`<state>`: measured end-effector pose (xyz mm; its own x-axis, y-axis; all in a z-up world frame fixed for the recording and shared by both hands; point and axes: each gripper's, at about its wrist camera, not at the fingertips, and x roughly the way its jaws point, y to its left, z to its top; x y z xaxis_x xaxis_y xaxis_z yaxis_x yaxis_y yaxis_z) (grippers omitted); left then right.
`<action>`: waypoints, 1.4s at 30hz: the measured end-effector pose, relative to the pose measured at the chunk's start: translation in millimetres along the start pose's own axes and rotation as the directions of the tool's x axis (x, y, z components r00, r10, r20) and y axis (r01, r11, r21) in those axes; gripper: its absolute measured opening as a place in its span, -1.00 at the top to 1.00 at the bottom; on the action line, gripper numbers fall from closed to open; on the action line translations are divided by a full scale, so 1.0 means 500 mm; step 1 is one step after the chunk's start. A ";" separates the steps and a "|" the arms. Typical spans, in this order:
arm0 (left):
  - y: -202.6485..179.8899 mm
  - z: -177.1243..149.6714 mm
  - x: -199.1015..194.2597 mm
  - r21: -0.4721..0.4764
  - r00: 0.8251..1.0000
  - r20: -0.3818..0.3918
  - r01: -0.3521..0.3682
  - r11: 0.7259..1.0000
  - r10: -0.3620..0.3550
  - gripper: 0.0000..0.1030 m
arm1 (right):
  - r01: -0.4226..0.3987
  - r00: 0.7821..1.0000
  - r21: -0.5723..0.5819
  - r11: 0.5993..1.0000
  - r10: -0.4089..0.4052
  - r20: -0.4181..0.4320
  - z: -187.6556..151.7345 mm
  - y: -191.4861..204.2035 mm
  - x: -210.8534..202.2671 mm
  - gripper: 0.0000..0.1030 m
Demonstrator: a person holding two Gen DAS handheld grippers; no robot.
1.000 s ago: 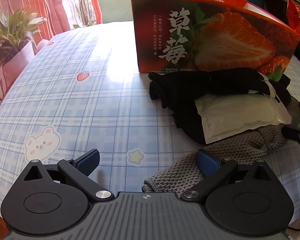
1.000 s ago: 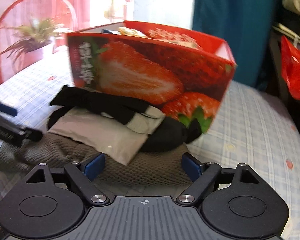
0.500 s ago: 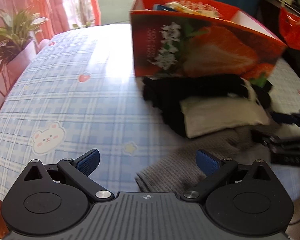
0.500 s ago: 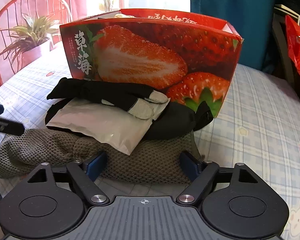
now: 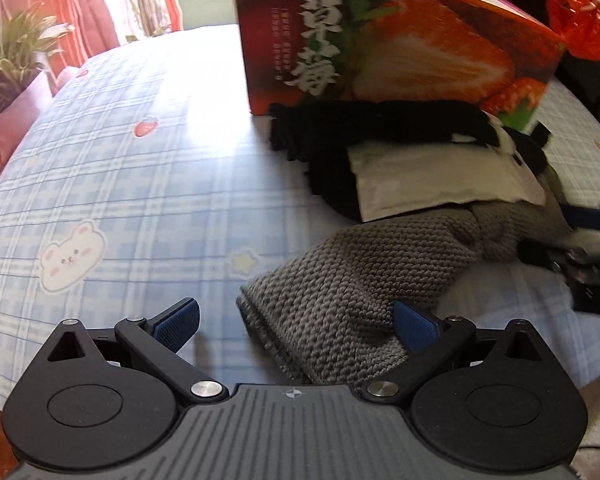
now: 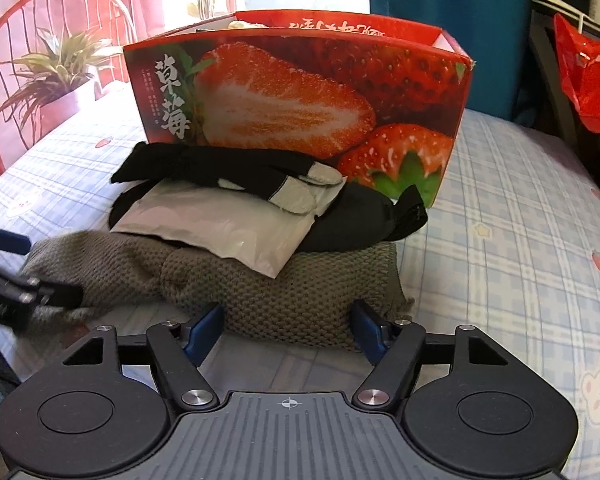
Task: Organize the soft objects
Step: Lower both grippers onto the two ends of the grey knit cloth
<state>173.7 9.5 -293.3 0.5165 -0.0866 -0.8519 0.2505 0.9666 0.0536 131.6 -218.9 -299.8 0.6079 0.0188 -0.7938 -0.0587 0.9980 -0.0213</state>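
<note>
Directly ahead of you, on the table (image 6: 520, 208) covered in a pale blue checked cloth printed with bears and strawberries, sits a small heap of soft things, pressed against the front of a red cardboard strawberry box (image 6: 300, 92) that stands open at the top.

Lowest in the heap is a grey-green chunky knitted cloth (image 6: 292, 292), thick, nubbly and floppy. On it lies a flat white plastic pouch (image 6: 220, 232), smooth and probably slippery, with black fabric (image 6: 352, 224) bunched under and behind it. Across the top lies a long black glove with a pale grey cuff (image 6: 236, 172).

Your right gripper (image 6: 288, 330) points down at the near edge of the knit. Its jaws have just been closing and stand half apart, the knit's edge between the blue pads, which do not yet press on it. Your left gripper (image 5: 296, 320) has its jaws wide open; the other corner of the knit lies between them, against the right pad but unpinched.

Everything here looks light and limp. The knit should bunch and hold well if pinched at a thick folded edge. It will likely sag when lifted, so the pouch and glove on top may slide off.
</note>
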 end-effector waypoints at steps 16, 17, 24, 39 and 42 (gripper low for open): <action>0.036 -0.010 0.017 -0.059 0.998 0.063 0.011 0.998 -0.008 -1.00 | 0.036 0.993 0.076 0.996 -0.044 0.109 -0.023 -0.043 0.011 -0.41; 0.036 -0.010 0.017 -0.063 0.998 0.065 0.009 0.998 -0.005 -1.00 | 0.036 0.991 0.080 0.996 -0.045 0.124 -0.029 -0.043 0.012 -0.43; 0.029 -0.025 0.020 -0.083 0.996 0.084 -0.001 0.997 0.008 -1.00 | 0.025 0.979 0.027 0.999 -0.030 0.202 -0.059 -0.053 0.020 -0.59; 0.019 -0.035 0.015 -0.103 0.993 0.115 -0.020 0.995 0.032 -1.00 | 0.006 0.976 0.032 0.999 -0.013 0.218 -0.063 -0.056 0.019 -0.64; 0.026 -0.024 0.013 -0.099 0.995 0.098 -0.010 0.995 0.020 -1.00 | 0.005 0.976 0.033 0.999 -0.012 0.218 -0.063 -0.056 0.019 -0.64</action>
<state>170.5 24.3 -304.6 0.5991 -0.0908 -0.7955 0.1632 0.9865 0.0103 114.1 -248.4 -325.6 0.7668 0.0191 -0.6416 -0.0294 0.9996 -0.0055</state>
